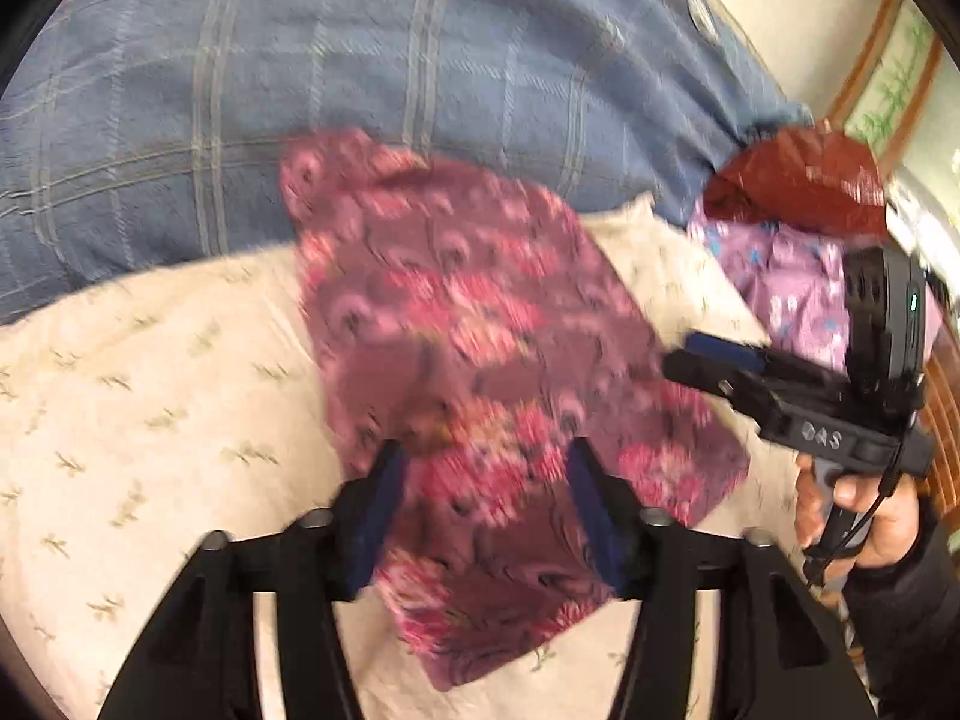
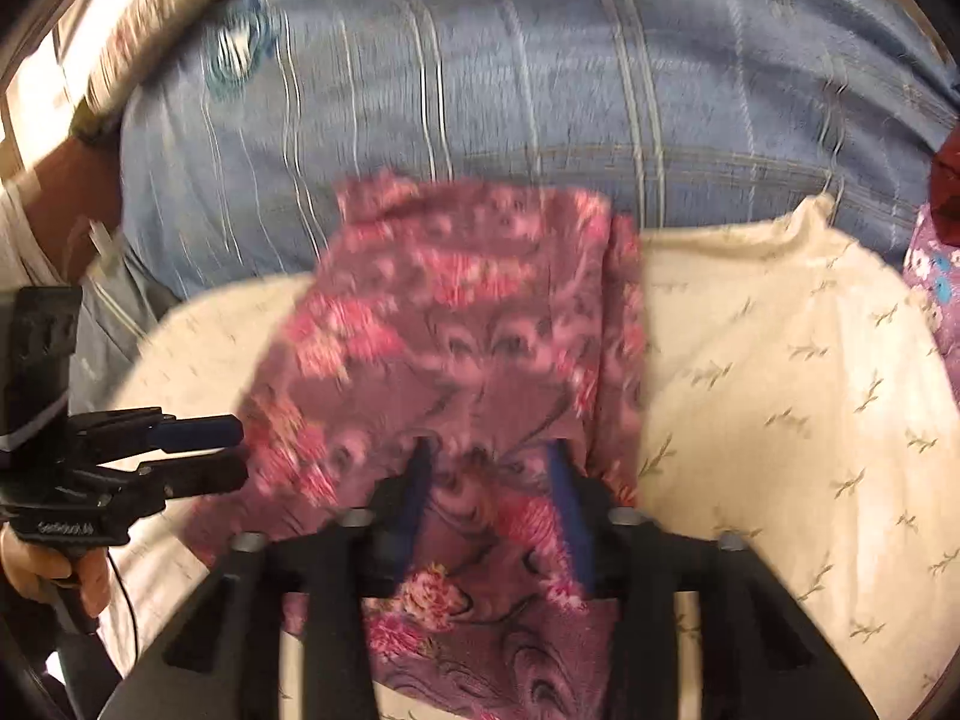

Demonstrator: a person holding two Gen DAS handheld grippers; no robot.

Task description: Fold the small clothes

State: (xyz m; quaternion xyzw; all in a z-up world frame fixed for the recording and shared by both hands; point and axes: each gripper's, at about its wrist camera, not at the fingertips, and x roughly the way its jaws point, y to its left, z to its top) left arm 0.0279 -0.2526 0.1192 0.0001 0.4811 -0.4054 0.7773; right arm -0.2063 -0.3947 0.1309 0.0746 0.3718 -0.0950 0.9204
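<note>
A maroon cloth with pink flowers lies spread on a cream pillow; it also shows in the right wrist view, with a folded layer along its right side. My left gripper is open, its fingers over the cloth's near part. My right gripper is open above the cloth's near end. In the left wrist view the right gripper is at the cloth's right edge. In the right wrist view the left gripper is at the cloth's left edge. Both views are blurred.
A blue checked blanket lies behind the pillow. A pile with a purple flowered cloth and a dark red cloth sits at the right. A wall and wooden frame are at the far right.
</note>
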